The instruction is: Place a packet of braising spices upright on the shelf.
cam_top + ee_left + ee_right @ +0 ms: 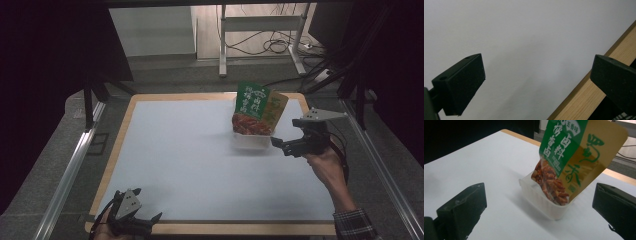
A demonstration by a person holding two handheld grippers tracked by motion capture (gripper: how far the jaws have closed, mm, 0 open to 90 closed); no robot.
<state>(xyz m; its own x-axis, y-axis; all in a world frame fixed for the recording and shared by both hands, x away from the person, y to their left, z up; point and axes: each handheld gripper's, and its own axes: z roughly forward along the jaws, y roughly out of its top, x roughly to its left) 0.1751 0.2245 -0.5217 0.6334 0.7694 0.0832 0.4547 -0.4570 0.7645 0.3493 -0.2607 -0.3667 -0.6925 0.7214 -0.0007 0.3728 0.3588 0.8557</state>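
Fingers (pixel 461 210) of the right gripper (pixel 282 146) stand wide apart and hold nothing; the left gripper (pixel 536 85) is likewise spread wide over the bare white table (pixel 190 150), near its wooden front edge. A snack pouch (pixel 571 160) stands tilted in a small translucent tub (pixel 544 202) at the far right of the table, just beyond the right gripper. Judged from appearance, the pouch is light, flexible film and probably slippery; grasp it across the flat upper portion. The tub looks thin-walled and likely to slide or tip.
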